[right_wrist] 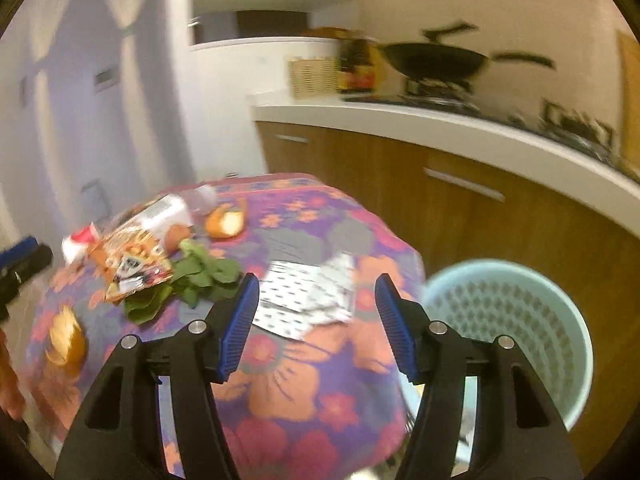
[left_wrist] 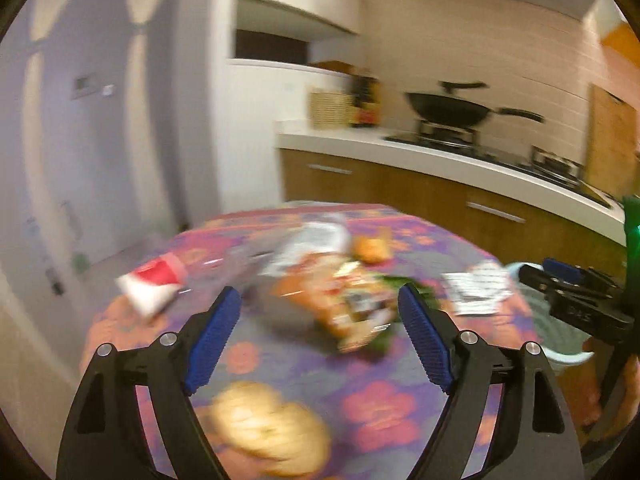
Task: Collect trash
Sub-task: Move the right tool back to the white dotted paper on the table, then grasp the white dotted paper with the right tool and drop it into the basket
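Both jaws empty, spread: left gripper [left_wrist: 320, 320], right gripper [right_wrist: 316, 312]. I judge: settle motion, take patterned paper [right_wrist: 308, 300], drop into basket [right_wrist: 560, 380].

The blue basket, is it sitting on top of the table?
No, the blue basket stands on the floor beside the table, lower than its flowered top.

Black wok [left_wrist: 448, 110] on stove, wicker basket [left_wrist: 330, 110], wooden cabinets [right_wrist: 360, 160]
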The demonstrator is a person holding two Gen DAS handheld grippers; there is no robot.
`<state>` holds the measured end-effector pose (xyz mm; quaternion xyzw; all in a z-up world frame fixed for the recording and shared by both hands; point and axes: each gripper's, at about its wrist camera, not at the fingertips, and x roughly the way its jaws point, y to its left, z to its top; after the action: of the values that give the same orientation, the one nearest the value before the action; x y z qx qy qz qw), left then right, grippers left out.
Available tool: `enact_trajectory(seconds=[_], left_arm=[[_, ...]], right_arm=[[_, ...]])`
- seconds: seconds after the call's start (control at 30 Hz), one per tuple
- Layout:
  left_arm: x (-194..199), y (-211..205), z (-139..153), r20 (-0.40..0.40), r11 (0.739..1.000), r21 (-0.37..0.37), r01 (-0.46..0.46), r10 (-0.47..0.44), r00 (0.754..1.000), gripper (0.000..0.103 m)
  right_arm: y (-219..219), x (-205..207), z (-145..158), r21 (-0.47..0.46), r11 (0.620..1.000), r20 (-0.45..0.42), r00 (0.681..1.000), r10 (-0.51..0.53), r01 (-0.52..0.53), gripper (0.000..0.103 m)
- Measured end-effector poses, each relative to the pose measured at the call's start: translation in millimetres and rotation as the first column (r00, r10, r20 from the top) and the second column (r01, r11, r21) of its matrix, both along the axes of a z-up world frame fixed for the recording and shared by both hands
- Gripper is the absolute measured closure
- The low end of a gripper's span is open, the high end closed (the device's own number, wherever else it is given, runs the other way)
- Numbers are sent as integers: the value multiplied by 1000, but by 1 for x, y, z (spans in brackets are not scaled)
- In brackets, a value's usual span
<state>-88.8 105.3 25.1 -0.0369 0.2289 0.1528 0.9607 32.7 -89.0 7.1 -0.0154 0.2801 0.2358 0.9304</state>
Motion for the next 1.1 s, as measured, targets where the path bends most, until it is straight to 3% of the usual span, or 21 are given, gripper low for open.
enact_trajectory(seconds=[0.07,0.17,0.3,0.47,0.63,0.7,0.77,0.8,0.87,0.97,1.1], left_arm=[[-8,14,-5,-8,999,-4,-34,34,999,21],[-20,36,-20,-63,996,-46,-83,80,995,20],[-22,56,-40,-144,986,-132,-102,83,986,20],[-10,60,-65,-237,977,-189,-95,49,970,22],[-4,56,-79,-288,975,-206,-80,17,957,40],[-3,52,-80,-285,977,-205,-58,-3,959,56],[-3,45,-80,-284,983,-177,-47,-5,959,66],[-2,43,-80,-285,986,-158,-48,1,958,78],[-2,38,-80,-290,992,-114,-51,16,957,88],[-3,39,-79,-281,990,-134,-52,12,960,96],[-5,40,-73,-255,985,-165,-46,3,967,97]], right_arm=[[15,4,-5,-47,998,9,999,33,-33,46],[25,13,-15,-42,997,-5,998,65,-65,46],[26,29,-23,-37,998,-10,999,44,-45,46],[18,50,-32,-23,999,-46,999,22,-23,46],[10,61,-37,25,999,-97,995,36,-33,43],[9,61,-38,38,999,-106,994,38,-34,40],[9,63,-40,45,998,-121,992,42,-37,39],[9,65,-41,50,998,-130,990,48,-42,39],[11,66,-42,56,997,-146,988,55,-48,39],[11,69,-44,56,997,-160,985,55,-47,39],[13,75,-46,38,999,-192,980,45,-39,39]])
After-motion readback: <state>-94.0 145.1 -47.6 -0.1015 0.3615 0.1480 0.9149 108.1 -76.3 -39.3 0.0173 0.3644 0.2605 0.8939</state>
